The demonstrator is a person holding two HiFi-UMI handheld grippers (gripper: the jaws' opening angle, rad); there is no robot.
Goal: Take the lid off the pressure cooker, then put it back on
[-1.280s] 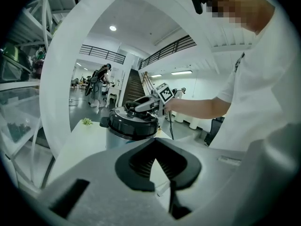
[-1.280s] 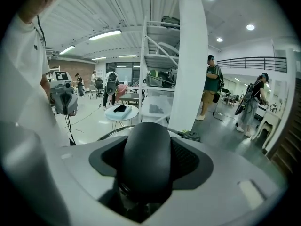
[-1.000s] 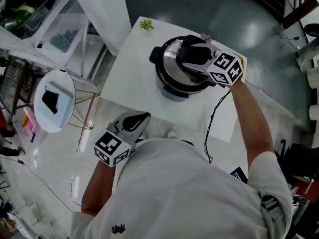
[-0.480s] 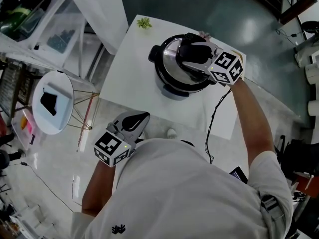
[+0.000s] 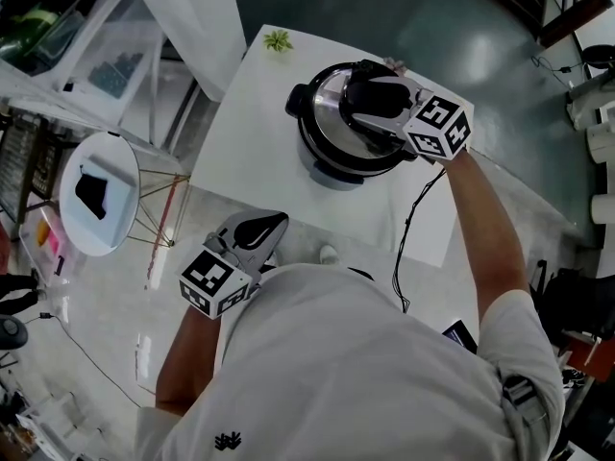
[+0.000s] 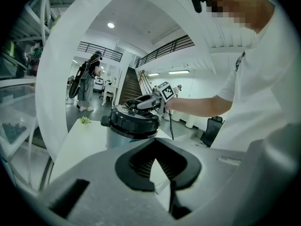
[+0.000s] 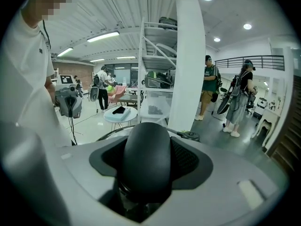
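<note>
Nothing moved; right tool (image 5: 363, 104) grips lid handle (image 7: 143, 164) by table (image 5: 250, 152) edge

- White table (image 5: 250, 161): square top, standing at the middle of the scene.
- Small green plant (image 5: 279, 40): sat at the far left corner of that table.
- Black cable (image 5: 404, 233): ran across the right part of the table and dropped over its near edge.
- Round side table (image 5: 120, 214): stood to the left on thin legs, with a pale top.
- Black item (image 5: 96, 195): lay on the round table's top; its kind could not be told.
- White pillar (image 5: 197, 17): rose at the far left.
- Clear storage bins (image 5: 106, 56): were stacked left of the pillar.
- Staircase (image 6: 131, 86): rose far off.
- Two people carrying bags (image 7: 209, 86) (image 7: 240, 98): stood far away on the grey floor.
</note>
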